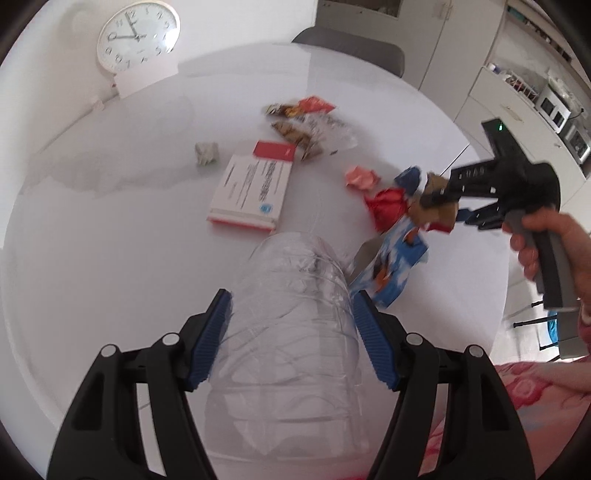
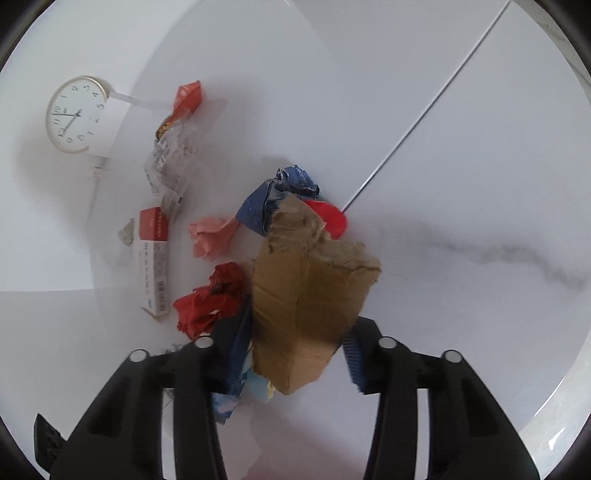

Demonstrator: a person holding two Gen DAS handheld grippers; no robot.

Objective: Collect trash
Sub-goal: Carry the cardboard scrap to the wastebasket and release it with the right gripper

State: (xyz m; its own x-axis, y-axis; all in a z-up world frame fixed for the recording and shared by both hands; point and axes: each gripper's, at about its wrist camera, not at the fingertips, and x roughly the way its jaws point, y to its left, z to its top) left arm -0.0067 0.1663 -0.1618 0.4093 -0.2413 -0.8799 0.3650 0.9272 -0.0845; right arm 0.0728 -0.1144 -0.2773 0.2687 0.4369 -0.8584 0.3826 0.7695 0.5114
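Note:
My left gripper (image 1: 291, 299) is shut on a clear plastic bag (image 1: 295, 295) that bulges between its blue pads above the white table (image 1: 110, 240). My right gripper (image 2: 295, 343) is shut on a torn brown cardboard piece (image 2: 310, 295) and shows at right in the left wrist view (image 1: 439, 206), holding it above the table. Below it lie a crumpled red wrapper (image 2: 210, 299), a blue wrapper (image 2: 266, 203), a pink crumpled paper (image 2: 210, 236) and a blue-and-white snack packet (image 1: 395, 266).
A white-and-red box (image 1: 251, 188) lies mid-table. Wrappers (image 1: 303, 122) and a grey paper ball (image 1: 206, 153) lie beyond it. A round clock (image 1: 138, 35) leans on the wall at the back left. A grey chair (image 1: 354, 48) and cabinets stand behind.

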